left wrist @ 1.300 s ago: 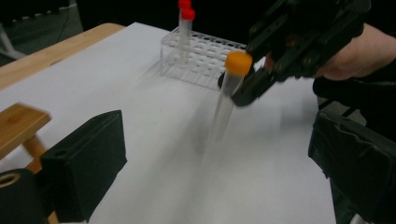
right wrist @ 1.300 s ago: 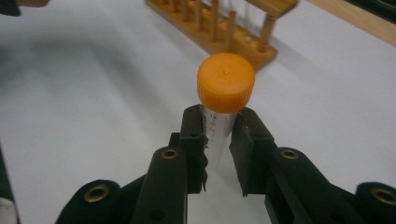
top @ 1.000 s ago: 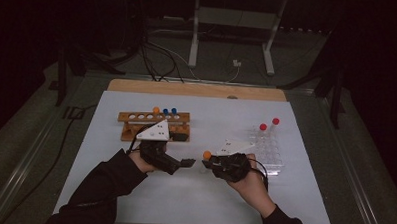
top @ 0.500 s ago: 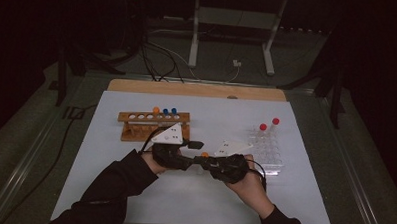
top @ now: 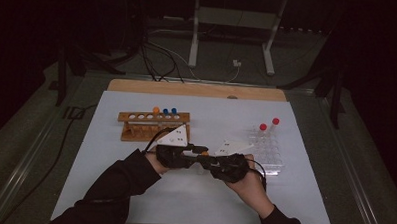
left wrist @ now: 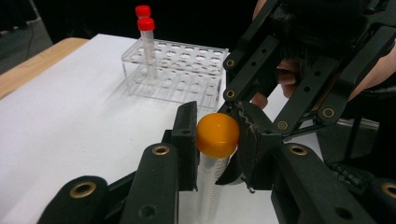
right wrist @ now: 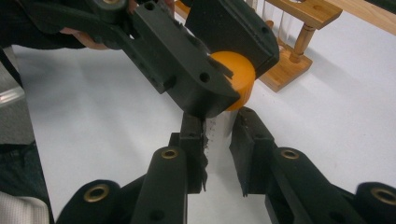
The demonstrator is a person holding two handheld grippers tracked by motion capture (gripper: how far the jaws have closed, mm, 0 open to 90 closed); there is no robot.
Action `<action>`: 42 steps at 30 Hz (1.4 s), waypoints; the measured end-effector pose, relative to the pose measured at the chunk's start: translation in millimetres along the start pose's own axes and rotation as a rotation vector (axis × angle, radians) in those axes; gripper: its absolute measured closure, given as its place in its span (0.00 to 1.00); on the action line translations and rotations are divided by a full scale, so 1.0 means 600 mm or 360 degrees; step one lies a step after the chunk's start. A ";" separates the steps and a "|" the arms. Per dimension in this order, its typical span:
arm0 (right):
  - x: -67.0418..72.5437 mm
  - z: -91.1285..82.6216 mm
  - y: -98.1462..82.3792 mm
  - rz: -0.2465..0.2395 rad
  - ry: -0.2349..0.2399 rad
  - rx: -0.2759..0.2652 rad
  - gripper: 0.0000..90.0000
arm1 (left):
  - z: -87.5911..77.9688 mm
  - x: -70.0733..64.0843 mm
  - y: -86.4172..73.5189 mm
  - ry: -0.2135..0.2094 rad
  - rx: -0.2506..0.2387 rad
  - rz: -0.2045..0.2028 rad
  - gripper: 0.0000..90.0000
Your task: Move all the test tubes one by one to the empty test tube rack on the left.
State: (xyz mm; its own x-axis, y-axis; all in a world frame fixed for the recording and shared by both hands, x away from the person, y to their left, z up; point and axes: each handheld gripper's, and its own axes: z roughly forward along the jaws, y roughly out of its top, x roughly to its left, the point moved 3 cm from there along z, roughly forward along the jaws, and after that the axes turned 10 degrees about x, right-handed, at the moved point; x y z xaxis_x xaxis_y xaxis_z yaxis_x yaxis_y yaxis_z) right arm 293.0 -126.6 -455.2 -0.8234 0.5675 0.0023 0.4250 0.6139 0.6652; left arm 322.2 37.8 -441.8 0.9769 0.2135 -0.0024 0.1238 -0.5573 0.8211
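While the right gripper (right wrist: 217, 154) clamps its fingers on the clear tube (right wrist: 219, 126), the left gripper's (left wrist: 215, 140) fingers have just closed on its orange cap (left wrist: 217, 134)

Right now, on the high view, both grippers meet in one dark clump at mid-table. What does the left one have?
Observer: The left gripper has just been closing its jaws. They now press on the orange cap of a clear tube, one jaw on each side.
Operator: And the right one?
Observer: The right gripper is shut on the tube's clear body, just below that cap.
Operator: Anything inside the tube?
Observer: I cannot tell. The left gripper view does show printed scale marks running down its side.
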 end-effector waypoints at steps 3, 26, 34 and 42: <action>-0.002 -0.002 0.000 0.0023 0.0012 -0.0033 0.80 | -0.004 0.001 0.003 0.0021 -0.0015 0.0008 0.80; -0.015 -0.032 0.005 0.0159 -0.0020 -0.0214 0.07 | -0.121 0.062 -0.023 0.0311 -0.0053 -0.0105 0.80; -0.017 -0.036 0.004 0.0149 0.0020 -0.0228 0.00 | -0.176 0.093 -0.040 0.0466 -0.0075 -0.0181 0.80; -0.018 -0.040 0.004 0.0151 0.0050 -0.0255 0.00 | -0.221 0.132 -0.052 0.0629 -0.0109 -0.0254 0.80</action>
State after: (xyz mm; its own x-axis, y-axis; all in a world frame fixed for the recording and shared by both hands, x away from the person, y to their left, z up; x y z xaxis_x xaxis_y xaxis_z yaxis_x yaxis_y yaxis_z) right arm 293.9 -144.3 -435.9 -0.7949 0.5997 0.0925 0.4382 0.4618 0.7712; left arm 372.9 178.4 -392.1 0.8032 0.5909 0.0753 0.2432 -0.4407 0.8641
